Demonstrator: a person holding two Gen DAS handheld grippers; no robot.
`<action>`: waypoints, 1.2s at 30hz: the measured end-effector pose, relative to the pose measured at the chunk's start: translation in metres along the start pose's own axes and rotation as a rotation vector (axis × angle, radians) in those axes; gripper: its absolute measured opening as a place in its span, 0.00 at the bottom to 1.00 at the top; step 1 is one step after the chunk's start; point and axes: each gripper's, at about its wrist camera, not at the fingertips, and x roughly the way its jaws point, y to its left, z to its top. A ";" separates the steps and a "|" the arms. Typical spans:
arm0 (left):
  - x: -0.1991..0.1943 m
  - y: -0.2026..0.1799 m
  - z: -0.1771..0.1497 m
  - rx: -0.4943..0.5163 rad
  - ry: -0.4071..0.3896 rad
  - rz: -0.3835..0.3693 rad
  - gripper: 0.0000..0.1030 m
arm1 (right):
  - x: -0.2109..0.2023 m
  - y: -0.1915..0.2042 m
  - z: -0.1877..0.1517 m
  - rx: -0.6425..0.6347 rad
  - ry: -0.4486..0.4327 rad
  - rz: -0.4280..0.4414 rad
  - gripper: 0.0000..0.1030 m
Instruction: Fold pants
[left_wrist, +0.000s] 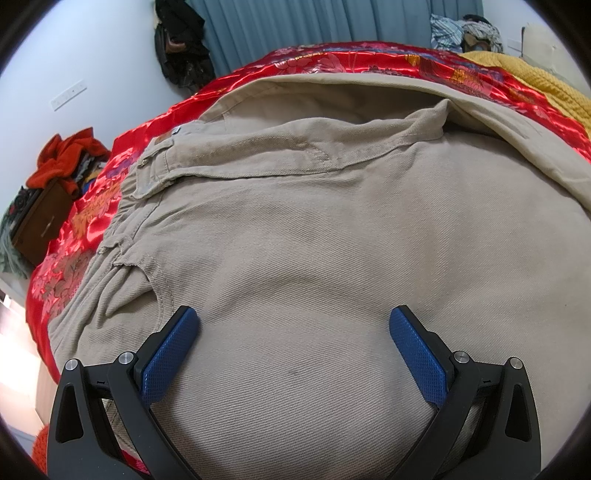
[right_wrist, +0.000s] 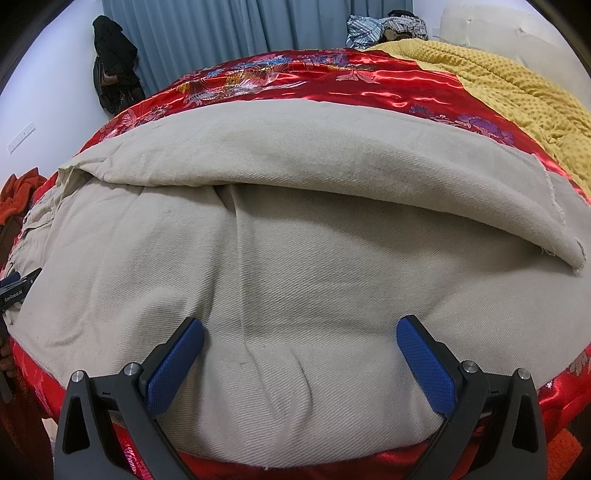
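Note:
Beige twill pants (left_wrist: 332, 229) lie spread on a bed. In the left wrist view their waistband (left_wrist: 155, 166) and pocket end sit at the left, and the far leg (left_wrist: 461, 96) runs off to the right. My left gripper (left_wrist: 294, 317) hovers open just above the seat area, holding nothing. In the right wrist view the pants (right_wrist: 295, 258) show both legs, the far one (right_wrist: 332, 155) partly folded over the near one, its hem (right_wrist: 569, 254) at the right. My right gripper (right_wrist: 300, 328) is open over the near leg. The left gripper's body (right_wrist: 14, 288) peeks in at the left edge.
A red floral satin cover (right_wrist: 295, 81) lies under the pants, with a yellow knit blanket (right_wrist: 517, 85) at the far right. Blue curtains (right_wrist: 221, 37) hang behind the bed. A wooden nightstand (left_wrist: 40, 225) with orange clothes stands left; dark garments (left_wrist: 181, 48) hang on the wall.

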 end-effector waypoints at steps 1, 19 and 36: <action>0.000 0.000 0.000 0.000 0.000 0.000 0.99 | -0.006 -0.002 0.002 0.010 -0.011 0.008 0.99; -0.002 0.000 0.002 0.004 0.016 0.012 0.99 | 0.009 -0.142 0.070 0.852 -0.072 0.259 0.25; 0.029 0.058 0.146 -0.596 0.236 -0.660 0.99 | -0.204 -0.055 0.152 0.199 -0.441 0.445 0.07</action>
